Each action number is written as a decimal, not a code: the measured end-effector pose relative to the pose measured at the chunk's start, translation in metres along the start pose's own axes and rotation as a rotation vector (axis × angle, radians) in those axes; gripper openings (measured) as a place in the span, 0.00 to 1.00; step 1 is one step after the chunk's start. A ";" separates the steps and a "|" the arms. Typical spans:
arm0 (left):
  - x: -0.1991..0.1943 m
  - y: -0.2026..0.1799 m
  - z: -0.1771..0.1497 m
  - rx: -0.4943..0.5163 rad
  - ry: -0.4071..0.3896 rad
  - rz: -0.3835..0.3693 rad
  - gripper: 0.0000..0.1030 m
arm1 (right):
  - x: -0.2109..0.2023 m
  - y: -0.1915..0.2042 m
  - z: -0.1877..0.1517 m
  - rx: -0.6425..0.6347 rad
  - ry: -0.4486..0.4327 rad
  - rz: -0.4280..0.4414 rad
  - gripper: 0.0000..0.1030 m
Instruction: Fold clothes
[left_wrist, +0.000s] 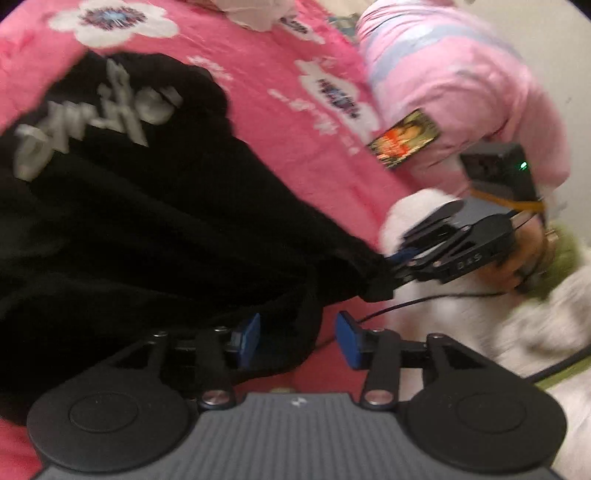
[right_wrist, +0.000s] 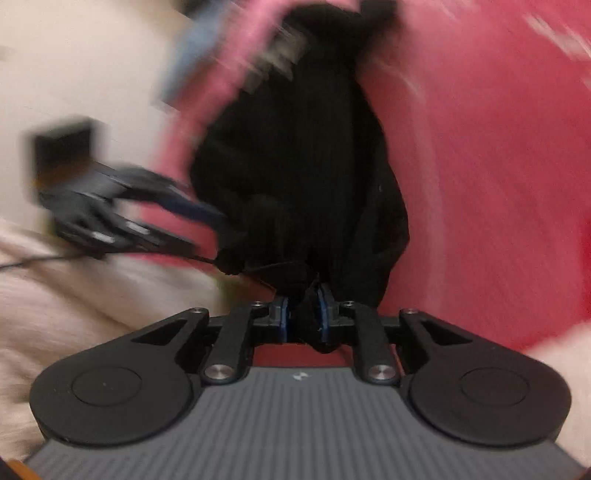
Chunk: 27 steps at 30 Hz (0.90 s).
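The step in hand looks like lifting or dragging 1 edge of the black garment (left_wrist: 140, 221) to start a fold. The garment lies bunched on the pink blanket (left_wrist: 280, 122) of a bed, its white lettering (left_wrist: 96, 118) well ahead of the left claw (left_wrist: 297, 338) and to its left. The right claw (right_wrist: 303, 314) is clamped narrow on a gathered bit of black cloth right at its tips, with the rest of the garment stretching ahead of it. The left claw stands wide with nothing between its blue pads (left_wrist: 347, 339); black fabric lies just ahead and to its left, touching or nearly touching the left pad. Judging from this, the next move calls for the left claw to close on a matching edge or corner beside the right claw's grip, so both can spread the cloth flat before folding; motion blur makes the exact edge hard to pick out. Counted: 1 black garment, 2 claws, 1 pink blanket, and the person's pink sleeve (left_wrist: 461, 85) ahead to the right of the left claw.
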<state>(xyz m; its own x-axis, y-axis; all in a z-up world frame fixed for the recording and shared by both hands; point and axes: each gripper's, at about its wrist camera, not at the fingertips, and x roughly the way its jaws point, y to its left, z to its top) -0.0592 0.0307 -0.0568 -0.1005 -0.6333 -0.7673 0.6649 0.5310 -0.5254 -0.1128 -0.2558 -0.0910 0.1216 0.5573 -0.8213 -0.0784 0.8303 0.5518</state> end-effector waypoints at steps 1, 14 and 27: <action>-0.006 0.002 -0.001 0.000 -0.006 0.027 0.52 | -0.002 -0.001 0.001 0.016 0.001 -0.023 0.25; -0.061 0.117 0.043 -0.312 -0.357 0.467 0.68 | -0.035 0.013 0.087 -0.020 -0.407 -0.076 0.59; -0.008 0.173 0.076 -0.395 -0.344 0.503 0.60 | 0.077 0.062 0.202 -0.289 -0.473 -0.256 0.58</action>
<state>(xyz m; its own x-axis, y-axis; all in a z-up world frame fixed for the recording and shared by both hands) 0.1132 0.0846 -0.1140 0.4291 -0.3656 -0.8260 0.2458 0.9272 -0.2826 0.0910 -0.1619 -0.0905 0.5929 0.3334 -0.7331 -0.2459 0.9418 0.2294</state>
